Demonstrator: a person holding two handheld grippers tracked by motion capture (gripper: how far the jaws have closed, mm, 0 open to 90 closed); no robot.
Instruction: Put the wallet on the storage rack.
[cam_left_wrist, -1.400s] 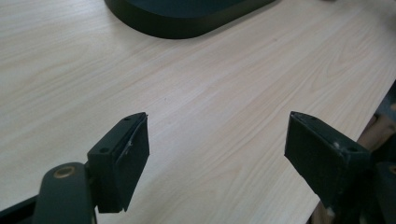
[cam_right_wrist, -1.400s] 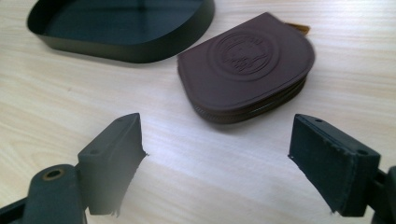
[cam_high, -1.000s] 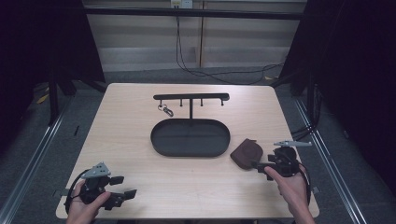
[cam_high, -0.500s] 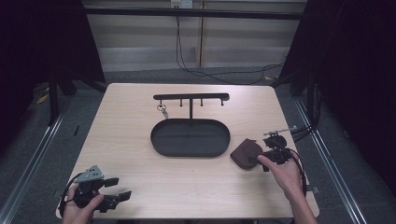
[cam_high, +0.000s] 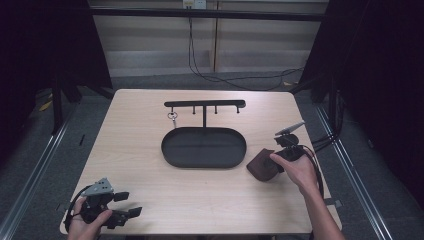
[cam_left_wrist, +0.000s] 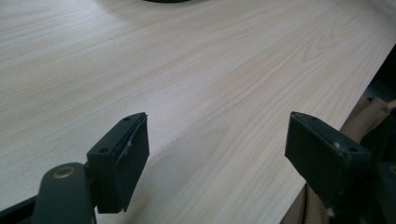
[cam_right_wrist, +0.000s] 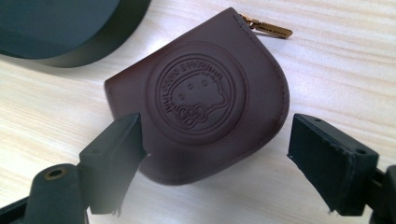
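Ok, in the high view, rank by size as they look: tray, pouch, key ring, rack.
1. tray, clearly the largest.
2. rack, a long thin bar, nearly as wide as the tray.
3. pouch, partly behind the right gripper.
4. key ring, tiny, hanging from the rack.

Smooth embossed brown leather pouch (cam_right_wrist: 205, 98), matt black tray (cam_high: 203, 147), pale wood-grain table (cam_high: 200, 200)

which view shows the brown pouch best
The right gripper view: the brown pouch lies close up on the table, its round embossed emblem and gold zipper pull clear. The high view shows it as a small dark shape beside the black tray. The left gripper view looks across bare tabletop.
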